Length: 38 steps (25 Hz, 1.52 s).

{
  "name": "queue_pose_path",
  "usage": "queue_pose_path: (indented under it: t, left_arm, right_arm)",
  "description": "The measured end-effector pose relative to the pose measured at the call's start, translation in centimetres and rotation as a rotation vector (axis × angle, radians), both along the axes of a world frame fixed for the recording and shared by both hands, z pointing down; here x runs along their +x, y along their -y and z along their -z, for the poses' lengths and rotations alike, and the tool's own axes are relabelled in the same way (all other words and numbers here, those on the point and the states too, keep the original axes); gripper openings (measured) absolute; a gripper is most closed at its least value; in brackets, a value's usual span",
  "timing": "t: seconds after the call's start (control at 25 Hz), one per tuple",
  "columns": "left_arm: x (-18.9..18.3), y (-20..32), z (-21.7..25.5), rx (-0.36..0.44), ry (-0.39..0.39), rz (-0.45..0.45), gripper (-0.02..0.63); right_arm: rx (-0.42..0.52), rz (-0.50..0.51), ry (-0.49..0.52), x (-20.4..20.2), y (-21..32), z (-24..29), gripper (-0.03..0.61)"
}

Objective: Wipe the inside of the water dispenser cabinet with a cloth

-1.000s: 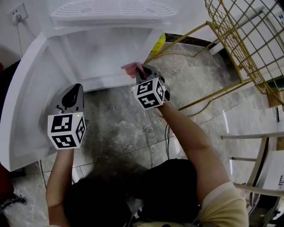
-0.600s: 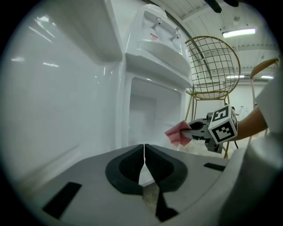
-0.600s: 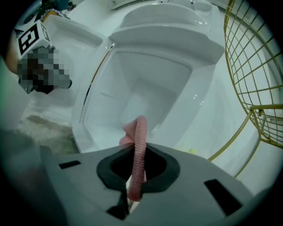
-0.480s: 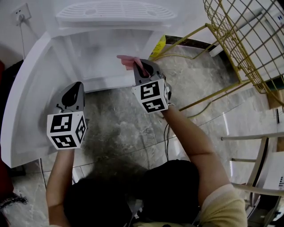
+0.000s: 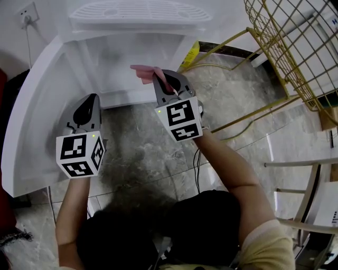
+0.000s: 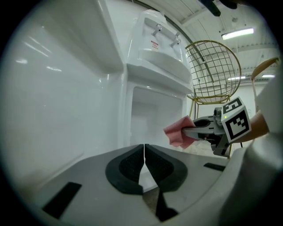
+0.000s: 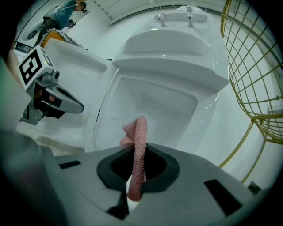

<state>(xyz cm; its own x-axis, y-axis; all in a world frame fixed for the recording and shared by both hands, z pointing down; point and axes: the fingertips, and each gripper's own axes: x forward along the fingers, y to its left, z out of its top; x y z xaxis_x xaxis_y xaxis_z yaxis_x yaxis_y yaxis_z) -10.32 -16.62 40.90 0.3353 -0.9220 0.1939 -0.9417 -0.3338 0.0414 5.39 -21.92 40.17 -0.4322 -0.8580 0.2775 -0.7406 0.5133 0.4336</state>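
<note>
A white water dispenser (image 5: 138, 16) stands ahead with its lower cabinet (image 5: 127, 63) open; the cabinet (image 7: 150, 110) looks bare inside. Its white door (image 5: 37, 121) swings out to the left. My right gripper (image 5: 158, 79) is shut on a pink cloth (image 5: 143, 73) and holds it at the cabinet's mouth, just above the bottom ledge. The pink cloth (image 7: 138, 150) stands up between the jaws, and the pink cloth (image 6: 180, 131) also shows in the left gripper view. My left gripper (image 5: 87, 108) is shut with nothing in it, beside the door's inner face.
A yellow wire basket on a stand (image 5: 296, 47) rises at the right, its legs reaching the marble floor (image 5: 142, 153). A cable (image 5: 198, 158) runs along the floor. A wall socket (image 5: 27, 13) sits at the upper left. White chair legs (image 5: 301, 179) are at the right.
My right gripper has carried the pink cloth up and to the left, further into the cabinet's opening. The left gripper has hardly moved.
</note>
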Motion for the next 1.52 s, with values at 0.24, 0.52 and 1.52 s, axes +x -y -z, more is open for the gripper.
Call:
queue_pose_path:
  t: [0.24, 0.52, 1.52]
  left_arm:
    - [-0.2, 0.1, 0.5, 0.025, -0.009, 0.023, 0.017]
    - [-0.3, 0.2, 0.2, 0.017, -0.014, 0.023, 0.017]
    - [-0.1, 0.6, -1.6, -0.051, -0.017, 0.026, 0.017]
  right_arm:
    - [-0.015, 0.013, 0.023, -0.3, -0.3, -0.1, 0.026]
    - [-0.042, 0.008, 0.042, -0.3, -0.2, -0.8, 0.026]
    - [-0.146, -0.011, 0.169, -0.5, 0.2, -2.1, 0.026]
